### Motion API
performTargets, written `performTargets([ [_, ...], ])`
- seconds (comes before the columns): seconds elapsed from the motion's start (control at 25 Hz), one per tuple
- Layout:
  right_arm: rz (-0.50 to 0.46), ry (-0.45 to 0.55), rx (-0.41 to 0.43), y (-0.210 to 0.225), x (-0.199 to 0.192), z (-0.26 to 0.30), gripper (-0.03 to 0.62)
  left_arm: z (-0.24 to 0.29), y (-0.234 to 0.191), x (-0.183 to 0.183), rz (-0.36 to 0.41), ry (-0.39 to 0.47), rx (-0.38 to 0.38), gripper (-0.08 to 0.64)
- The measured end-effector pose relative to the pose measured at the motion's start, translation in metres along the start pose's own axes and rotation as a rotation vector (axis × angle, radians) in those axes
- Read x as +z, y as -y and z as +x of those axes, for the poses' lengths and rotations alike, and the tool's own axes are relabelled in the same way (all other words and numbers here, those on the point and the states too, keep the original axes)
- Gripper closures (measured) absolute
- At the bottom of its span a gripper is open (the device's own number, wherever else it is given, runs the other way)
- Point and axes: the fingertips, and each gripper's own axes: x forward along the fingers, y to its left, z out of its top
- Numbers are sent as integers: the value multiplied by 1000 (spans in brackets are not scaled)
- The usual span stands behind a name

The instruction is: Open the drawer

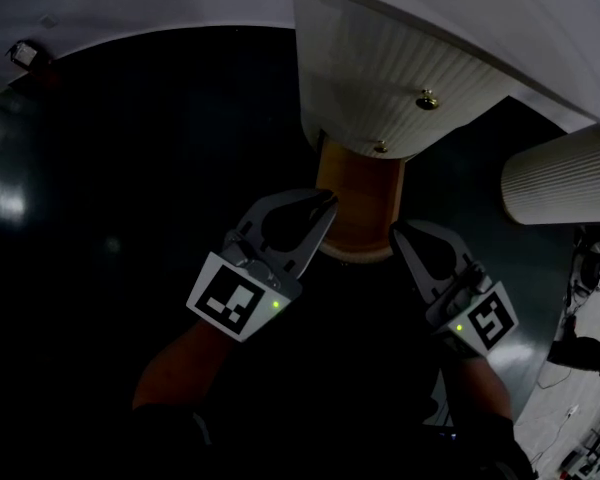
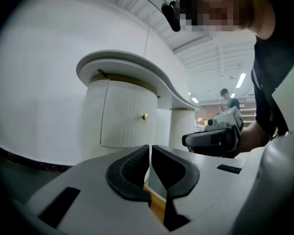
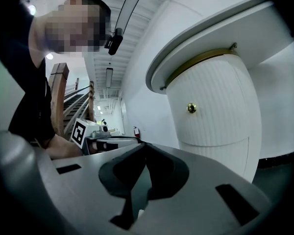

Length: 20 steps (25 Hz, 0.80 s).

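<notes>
1. Cabinet (image 1: pixel 380 58): white, with a ribbed, rounded front under a white top. It stands ahead of both grippers. It carries two brass knobs, an upper knob (image 1: pixel 427 99) and a lower knob (image 1: pixel 380 148). The lower one sits at the bottom edge of the ribbed front.
2. Drawer (image 1: pixel 355 203): a wood-brown panel running out from beneath the lower knob toward the person. I judge this to be the drawer, already drawn out, though no view makes that certain. Its long axis runs from cabinet to person, up-and-down in the head view.
3. Key relation: the drawer lies between the two grippers' tips and seemingly lower than them. Both grippers point level at the cabinet front. In the left gripper view a wood strip (image 2: pixel 157 204) shows below, through the gap behind the pads.
4. Left gripper (image 1: pixel 325 203): its tips are at the drawer's left edge; whether they touch it or only pass above it cannot be told. The jaws are all but together, with a hairline slit between the pads and nothing clamped.
5. Right gripper (image 1: pixel 398 230): its tips are just beside the drawer's right near corner, apart from it. The jaws are closed tip to tip and empty.
6. Nearer hand: roughly even, with the left marginally closer to a drawer edge.
7. Judgement: if the drawer counts as open, little remains to do. Any further pull needs a pair of jaws to part first and take an edge or a knob.
</notes>
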Motion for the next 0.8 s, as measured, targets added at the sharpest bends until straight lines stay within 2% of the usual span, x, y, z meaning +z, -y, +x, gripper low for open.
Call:
performTargets([
  [0.12, 1, -9, -11, 2, -3, 2, 577, 0, 5, 0, -59, -4, -3, 538],
  [0.48, 28, -27, -39, 24, -18, 2, 577, 15, 12, -15, -57, -50, -33, 543],
  [0.8, 13, -26, -57, 15, -23, 4, 577, 6, 15, -26, -54, -58, -41, 543],
])
